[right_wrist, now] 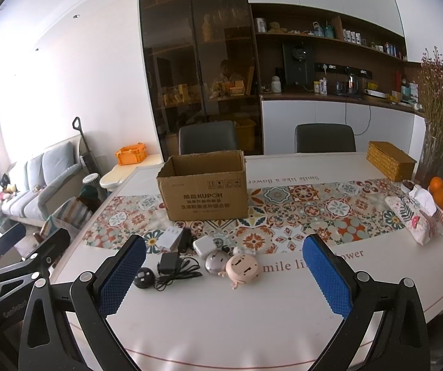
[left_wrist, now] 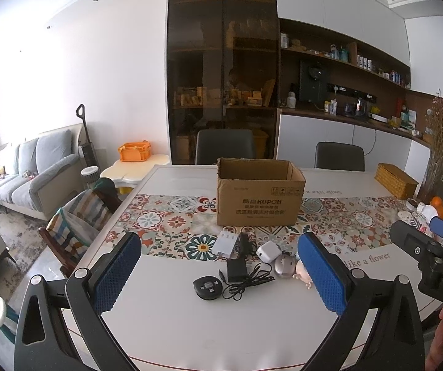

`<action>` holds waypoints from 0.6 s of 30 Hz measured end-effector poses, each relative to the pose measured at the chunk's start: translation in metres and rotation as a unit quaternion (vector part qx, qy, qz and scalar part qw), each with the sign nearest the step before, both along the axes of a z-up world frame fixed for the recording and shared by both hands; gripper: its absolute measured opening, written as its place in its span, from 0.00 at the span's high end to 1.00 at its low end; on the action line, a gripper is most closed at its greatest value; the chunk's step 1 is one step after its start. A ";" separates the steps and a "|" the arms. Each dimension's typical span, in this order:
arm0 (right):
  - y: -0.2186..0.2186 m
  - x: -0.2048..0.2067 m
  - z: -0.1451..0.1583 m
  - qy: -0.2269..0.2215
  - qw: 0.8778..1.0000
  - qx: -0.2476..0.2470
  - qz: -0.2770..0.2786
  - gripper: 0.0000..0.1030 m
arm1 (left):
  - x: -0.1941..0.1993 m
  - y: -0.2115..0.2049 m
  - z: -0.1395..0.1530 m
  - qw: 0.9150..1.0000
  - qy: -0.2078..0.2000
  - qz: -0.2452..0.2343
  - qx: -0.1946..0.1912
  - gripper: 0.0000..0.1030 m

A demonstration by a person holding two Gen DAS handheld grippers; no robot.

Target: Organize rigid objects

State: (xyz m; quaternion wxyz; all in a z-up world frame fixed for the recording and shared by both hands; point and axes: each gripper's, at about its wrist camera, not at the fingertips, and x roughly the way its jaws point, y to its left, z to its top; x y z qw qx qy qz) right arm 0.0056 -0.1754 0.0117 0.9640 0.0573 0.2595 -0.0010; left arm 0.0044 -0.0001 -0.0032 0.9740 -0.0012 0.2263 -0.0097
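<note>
Pink round toy (right_wrist: 242,268) clear only from right tool (right_wrist: 224,273); half-hidden left.

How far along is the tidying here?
Barely begun. The cardboard box stands open, with nothing visible inside. Both the left gripper and right gripper are open and hold nothing. The adapter, white charger and pink toy lie on the table.
</note>
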 end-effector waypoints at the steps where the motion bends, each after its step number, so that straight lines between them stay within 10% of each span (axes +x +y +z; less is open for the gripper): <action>1: 0.000 -0.001 0.000 -0.001 1.000 0.000 0.000 0.01 | 0.000 0.000 0.001 1.000 0.000 0.000 0.001 0.00; 18: -0.001 0.001 -0.001 -0.002 1.000 0.003 0.003 0.01 | 0.003 -0.001 0.005 1.000 0.000 0.000 0.000 0.00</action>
